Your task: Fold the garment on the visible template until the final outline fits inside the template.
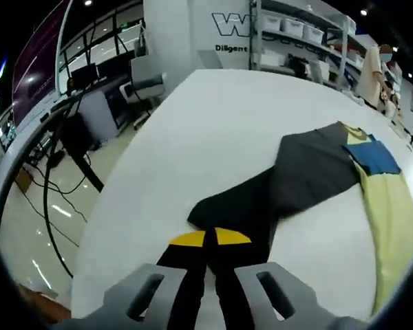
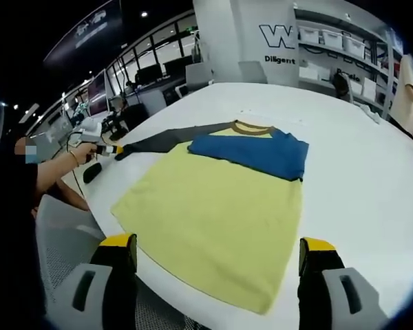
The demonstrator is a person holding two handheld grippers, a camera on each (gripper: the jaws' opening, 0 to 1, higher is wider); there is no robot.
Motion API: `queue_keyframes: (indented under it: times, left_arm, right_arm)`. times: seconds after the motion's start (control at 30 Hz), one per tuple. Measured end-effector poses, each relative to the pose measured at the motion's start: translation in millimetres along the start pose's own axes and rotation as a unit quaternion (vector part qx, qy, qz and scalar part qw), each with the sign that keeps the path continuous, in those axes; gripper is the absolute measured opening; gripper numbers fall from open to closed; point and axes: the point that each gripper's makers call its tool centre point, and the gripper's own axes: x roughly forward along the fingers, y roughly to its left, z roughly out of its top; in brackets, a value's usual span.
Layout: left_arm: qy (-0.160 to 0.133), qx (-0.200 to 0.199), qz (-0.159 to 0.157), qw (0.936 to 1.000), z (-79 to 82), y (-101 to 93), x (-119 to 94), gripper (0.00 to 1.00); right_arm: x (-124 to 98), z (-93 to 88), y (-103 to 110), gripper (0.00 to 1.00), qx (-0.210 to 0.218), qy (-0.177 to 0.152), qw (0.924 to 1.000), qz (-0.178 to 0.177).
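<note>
The garment (image 2: 213, 206) lies flat on the white table (image 2: 358, 179): a yellow-green body, a blue panel (image 2: 251, 151) near the brown-trimmed collar, and a dark grey sleeve (image 2: 158, 139) stretched out to the left. In the left gripper view the sleeve (image 1: 289, 179) runs from the body (image 1: 392, 220) down to my left gripper (image 1: 210, 238), which is shut on the sleeve's end. A hand holds that gripper (image 2: 100, 148) at the table's left edge in the right gripper view. My right gripper (image 2: 217, 244) hangs open over the garment's near hem, with nothing between its jaws.
Floor with black cables (image 1: 55, 192) and a desk chair (image 1: 148, 86) lies past the table's left edge. Shelves with bins (image 1: 296, 31) stand behind. A person (image 1: 372, 69) stands at the far right. A grey mesh chair (image 2: 62, 234) sits beside the near edge.
</note>
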Motion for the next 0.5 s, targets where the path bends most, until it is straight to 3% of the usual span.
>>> queue_keyframes:
  times: [0.27,0.5]
  left_arm:
    - [-0.004,0.026,0.017,0.9995,16.6,21.6,0,0.02]
    - [-0.008,0.041,0.019,0.999,35.8,45.5,12,0.02]
  right_arm:
    - [2,2.3,-1,0.98,-0.003,-0.002,1.0,-0.001]
    - [2,2.2,1,0.99,-0.005,0.0,1.0,0.001]
